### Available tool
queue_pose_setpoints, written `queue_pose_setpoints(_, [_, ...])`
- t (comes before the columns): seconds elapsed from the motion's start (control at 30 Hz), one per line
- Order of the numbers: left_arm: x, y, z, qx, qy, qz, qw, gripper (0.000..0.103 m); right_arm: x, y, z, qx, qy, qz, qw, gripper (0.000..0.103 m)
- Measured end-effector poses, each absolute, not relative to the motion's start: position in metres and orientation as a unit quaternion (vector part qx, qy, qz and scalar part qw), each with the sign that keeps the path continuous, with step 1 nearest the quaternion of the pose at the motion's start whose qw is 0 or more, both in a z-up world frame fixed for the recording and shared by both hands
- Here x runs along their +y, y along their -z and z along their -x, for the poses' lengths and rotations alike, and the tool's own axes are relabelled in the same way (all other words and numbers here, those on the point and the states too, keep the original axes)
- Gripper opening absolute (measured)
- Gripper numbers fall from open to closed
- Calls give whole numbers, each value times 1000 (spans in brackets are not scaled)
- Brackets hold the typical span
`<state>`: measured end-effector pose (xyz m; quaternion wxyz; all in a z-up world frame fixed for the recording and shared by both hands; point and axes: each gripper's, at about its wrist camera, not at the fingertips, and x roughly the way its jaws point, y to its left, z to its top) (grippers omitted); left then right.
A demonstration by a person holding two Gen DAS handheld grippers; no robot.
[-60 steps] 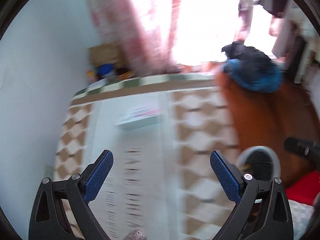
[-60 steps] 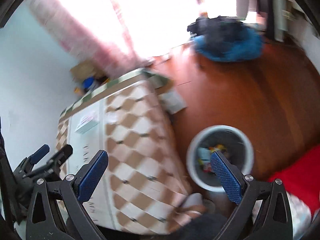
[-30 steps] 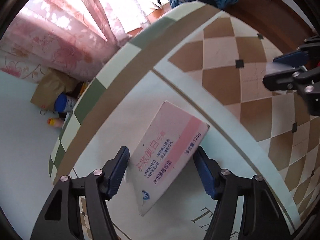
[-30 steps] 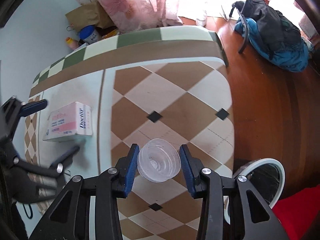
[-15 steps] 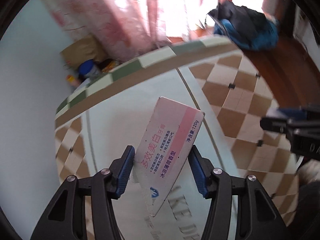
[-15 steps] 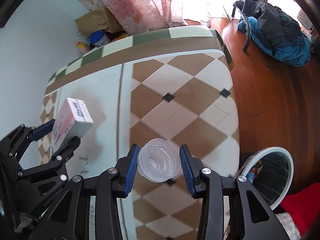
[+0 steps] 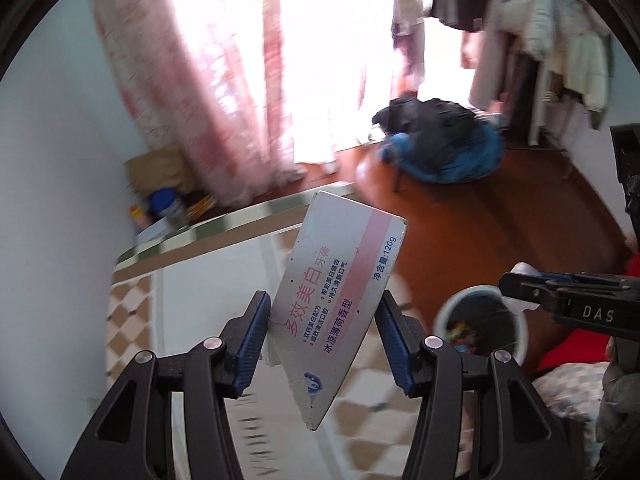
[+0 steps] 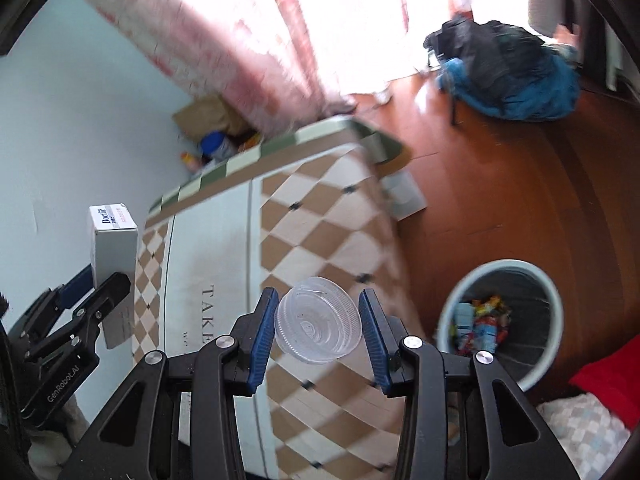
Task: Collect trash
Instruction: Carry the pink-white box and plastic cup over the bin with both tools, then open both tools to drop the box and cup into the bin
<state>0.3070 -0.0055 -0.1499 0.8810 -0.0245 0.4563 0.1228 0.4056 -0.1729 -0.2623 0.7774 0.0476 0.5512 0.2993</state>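
Note:
My left gripper is shut on a white and pink toothpaste box and holds it tilted above the table; the box also shows in the right wrist view. My right gripper is shut on a clear plastic lid, held above the table's right edge. A white trash bin with several colourful wrappers inside stands on the floor to the right; it also shows in the left wrist view.
The table has a brown and white diamond cloth. A blue and black bag lies on the wooden floor. A paper bag and bottles sit by the pink curtain. A red cushion lies at the right.
Both grippers have lifted and pulled back from the table with the box and the lid held. The views have swung towards the floor, so the trash bin shows more fully.

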Motion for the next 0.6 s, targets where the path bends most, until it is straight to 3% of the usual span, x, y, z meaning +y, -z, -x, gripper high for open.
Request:
queue_pose_setpoints(0.17, [-79,159,-336,471,-57,26,880,50,-264,255,-406,543,-253,-67,798,43])
queue_pose_setpoints(0.3, [-132,198,-369,511,-10,32,859,50,-326,278,-414,558,-209,-84,799,43])
queue_pose_setpoints(0.6, [-182,328,-439,641,45,86,761,52,-401,417,-458,649,-141,-128,737,43])
